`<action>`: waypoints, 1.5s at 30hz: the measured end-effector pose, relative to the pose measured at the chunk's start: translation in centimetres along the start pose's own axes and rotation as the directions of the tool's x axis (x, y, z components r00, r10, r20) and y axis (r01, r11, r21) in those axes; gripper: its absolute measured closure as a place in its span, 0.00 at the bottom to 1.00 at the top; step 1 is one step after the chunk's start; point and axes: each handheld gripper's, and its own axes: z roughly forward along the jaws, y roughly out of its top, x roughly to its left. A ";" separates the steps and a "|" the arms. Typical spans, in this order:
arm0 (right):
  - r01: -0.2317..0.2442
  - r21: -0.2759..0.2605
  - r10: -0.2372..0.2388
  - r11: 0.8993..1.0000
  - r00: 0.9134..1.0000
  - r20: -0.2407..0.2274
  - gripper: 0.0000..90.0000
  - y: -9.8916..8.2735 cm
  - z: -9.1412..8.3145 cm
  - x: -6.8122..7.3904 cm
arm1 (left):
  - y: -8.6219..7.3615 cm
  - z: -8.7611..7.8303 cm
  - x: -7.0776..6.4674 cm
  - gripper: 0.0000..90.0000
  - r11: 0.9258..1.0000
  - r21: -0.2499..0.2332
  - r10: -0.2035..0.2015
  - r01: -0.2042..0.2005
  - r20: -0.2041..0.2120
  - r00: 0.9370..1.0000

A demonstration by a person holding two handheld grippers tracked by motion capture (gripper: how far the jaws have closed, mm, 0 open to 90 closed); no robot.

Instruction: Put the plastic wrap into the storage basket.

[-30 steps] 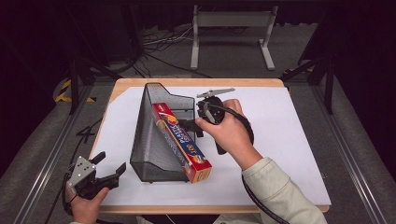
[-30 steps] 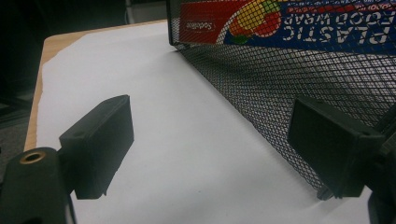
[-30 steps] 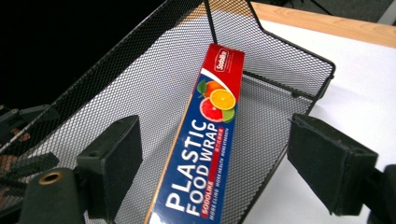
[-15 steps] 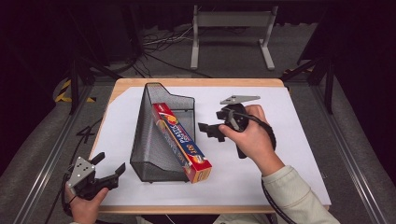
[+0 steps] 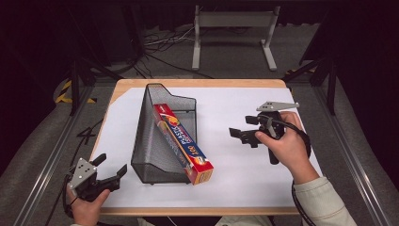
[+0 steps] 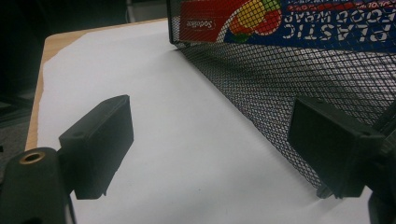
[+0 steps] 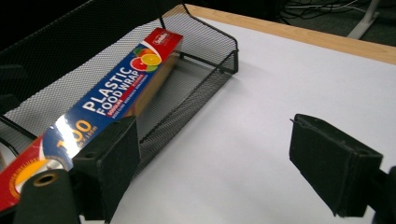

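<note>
A black mesh file holder (image 5: 160,141) lies on the white sheet, left of centre. A red and blue plastic food wrap box (image 5: 184,142) leans inside it, its near end poking out of the front. My right gripper (image 5: 240,126) hovers right of the holder and points left toward it, well apart from it. Its jaws have just been opening and are open with nothing between them. In the right gripper view the box (image 7: 100,105) and holder (image 7: 196,88) lie ahead left of the gripper (image 7: 222,158). My left gripper (image 5: 112,164) rests open at the table's near left corner, beside the holder's mesh wall (image 6: 289,88).
The white sheet (image 5: 235,183) covers a wooden table whose edge (image 5: 197,83) shows at the back. A grey metal stand (image 5: 233,33) and cables lie on the floor beyond. Bare sheet stretches between the holder and my right gripper.
My right hand has moved to the right, away from the holder, with its gripper empty. The left gripper, the holder and the box have stayed put.
</note>
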 end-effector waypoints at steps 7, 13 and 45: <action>0.029 0.008 -0.029 1.000 0.999 0.029 0.18 -1.4 -1.6 -1.8 | 0.0 0.0 0.0 0.17 1.000 -0.001 0.001 -0.001 0.000 1.000; 0.024 -0.021 -0.023 0.999 0.998 0.060 0.18 -2.8 -3.0 -3.7 | 0.0 0.1 -0.1 0.17 1.000 0.002 0.008 -0.008 0.003 1.000; 0.067 -0.103 -0.055 0.992 0.992 0.117 0.18 -13.1 -3.7 -6.6 | 0.1 0.0 -0.2 0.16 1.000 0.006 0.017 -0.017 0.011 1.000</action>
